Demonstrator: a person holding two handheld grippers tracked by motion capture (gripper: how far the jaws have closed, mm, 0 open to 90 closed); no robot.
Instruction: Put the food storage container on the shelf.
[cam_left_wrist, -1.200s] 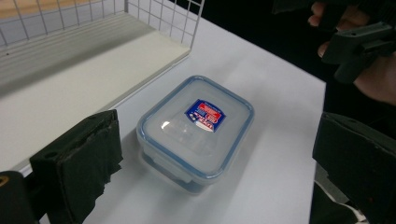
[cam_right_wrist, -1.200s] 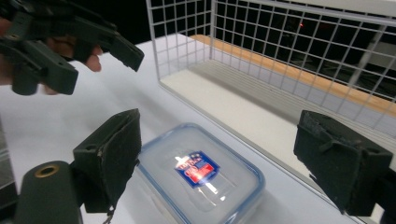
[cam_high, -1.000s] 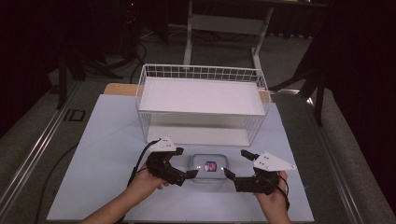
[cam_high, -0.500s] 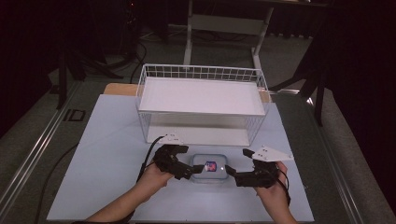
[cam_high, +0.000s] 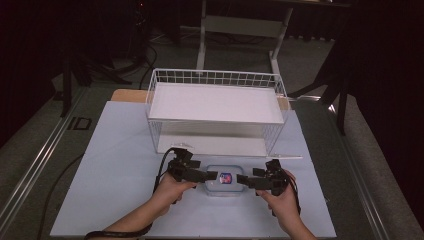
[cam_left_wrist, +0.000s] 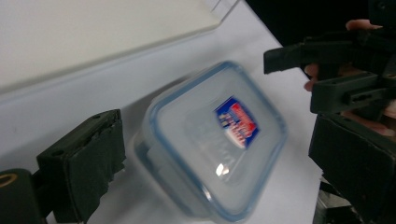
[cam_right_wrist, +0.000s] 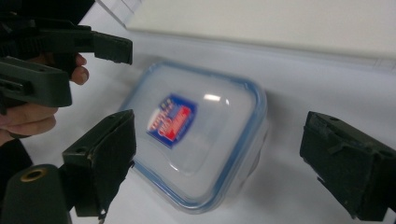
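There is one container (cam_high: 223, 180), one wire basket (cam_high: 216, 114) and two grippers on the table (cam_high: 115, 165). The container is a clear plastic box with rounded corners, a blue-rimmed lid snapped on and a red-and-blue sticker in the middle of the lid. It sits flat on the table just in front of the basket, between the left gripper (cam_high: 206, 175) and the right gripper (cam_high: 242, 179). Both grippers' jaws stand wide apart on either side of the container, holding nothing.
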